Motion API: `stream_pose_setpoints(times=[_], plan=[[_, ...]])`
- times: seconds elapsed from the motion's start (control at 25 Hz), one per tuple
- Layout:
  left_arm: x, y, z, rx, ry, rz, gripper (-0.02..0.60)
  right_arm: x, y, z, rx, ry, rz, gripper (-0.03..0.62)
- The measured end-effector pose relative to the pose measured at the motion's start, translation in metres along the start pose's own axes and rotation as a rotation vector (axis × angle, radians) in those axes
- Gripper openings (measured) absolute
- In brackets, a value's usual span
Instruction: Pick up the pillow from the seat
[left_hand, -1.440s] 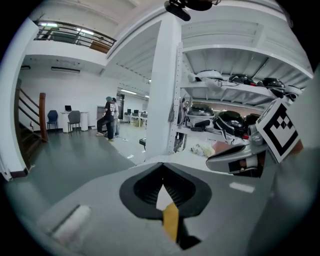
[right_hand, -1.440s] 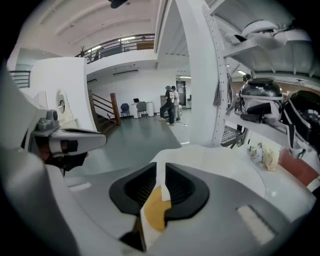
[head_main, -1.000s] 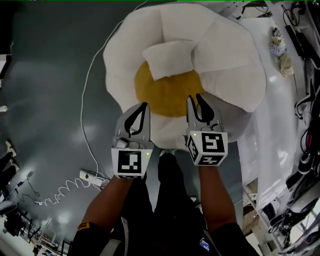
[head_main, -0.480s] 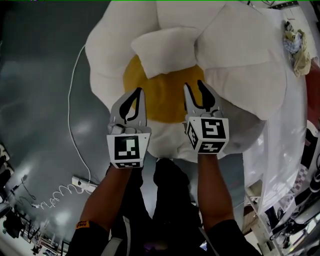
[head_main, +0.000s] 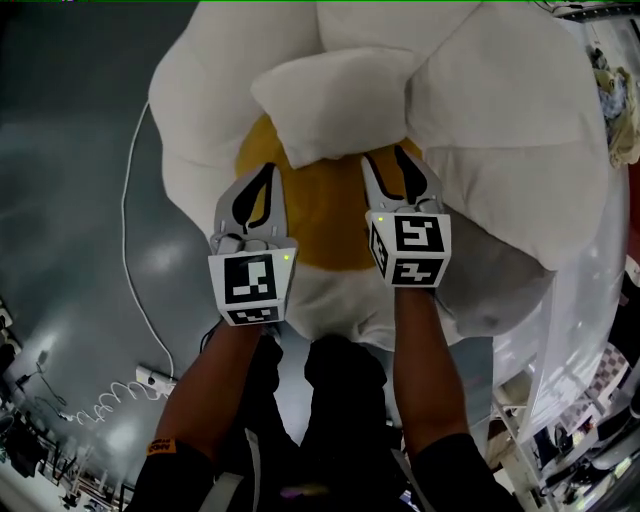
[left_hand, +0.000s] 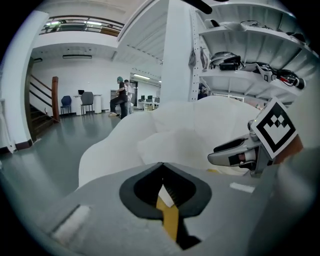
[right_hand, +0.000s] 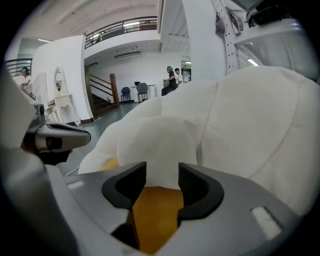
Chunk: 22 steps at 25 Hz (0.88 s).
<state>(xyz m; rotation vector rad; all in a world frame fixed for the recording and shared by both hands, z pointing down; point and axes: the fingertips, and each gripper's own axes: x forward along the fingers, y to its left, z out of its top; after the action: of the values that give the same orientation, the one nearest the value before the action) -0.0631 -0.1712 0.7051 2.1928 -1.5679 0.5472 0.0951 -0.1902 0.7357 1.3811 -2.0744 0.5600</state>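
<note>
White fabric covers the pillow (head_main: 335, 100), which lies on the seat (head_main: 500, 110) at the far edge of the yellow centre pad (head_main: 320, 225). The seat is a large round cushion: puffed white lobes surround the yellow pad. The seat rests on a grey floor (head_main: 70, 150). A white cable (head_main: 125, 250) runs across the floor along the seat's left side.

Left gripper (head_main: 255, 195): positioned over the left part of the yellow pad, short of the pillow. In the left gripper view the left gripper (left_hand: 161, 167) has its jaw tips meeting, with only a thin slit below them. Nothing is held. The pillow (left_hand: 172, 142) lies ahead of the tips.

Right gripper (head_main: 388, 165): positioned at the pillow's near edge, beside a white lobe. In the right gripper view the right gripper (right_hand: 162, 175) has its jaws apart by a moderate gap. The lower edge of the pillow (right_hand: 160, 142) shows in that gap, with the yellow pad (right_hand: 155, 215) below. The jaws are not closed on the pillow. Contact with the fabric cannot be confirmed.

Shelves (left_hand: 250, 60) stand to the right of the seat.
</note>
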Motion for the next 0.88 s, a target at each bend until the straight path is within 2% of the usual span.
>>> stream_pose_setpoints(times=[0.28, 0.6, 0.72, 0.88], plan=[[0.028, 0.012, -0.028, -0.008, 0.017, 0.018, 0.002, 0.032, -0.007, -0.025, -0.01, 0.017, -0.003, 0.207], [0.047, 0.017, -0.038, 0.002, 0.016, -0.001, 0.002, 0.057, -0.011, -0.028, -0.043, 0.026, -0.019, 0.208], [0.048, 0.018, -0.038, 0.004, 0.014, -0.004, 0.002, 0.062, -0.009, -0.03, -0.055, 0.034, -0.015, 0.184], [0.048, 0.019, -0.038, 0.014, 0.019, -0.003, 0.002, 0.064, -0.009, -0.031, -0.061, 0.045, -0.022, 0.098]])
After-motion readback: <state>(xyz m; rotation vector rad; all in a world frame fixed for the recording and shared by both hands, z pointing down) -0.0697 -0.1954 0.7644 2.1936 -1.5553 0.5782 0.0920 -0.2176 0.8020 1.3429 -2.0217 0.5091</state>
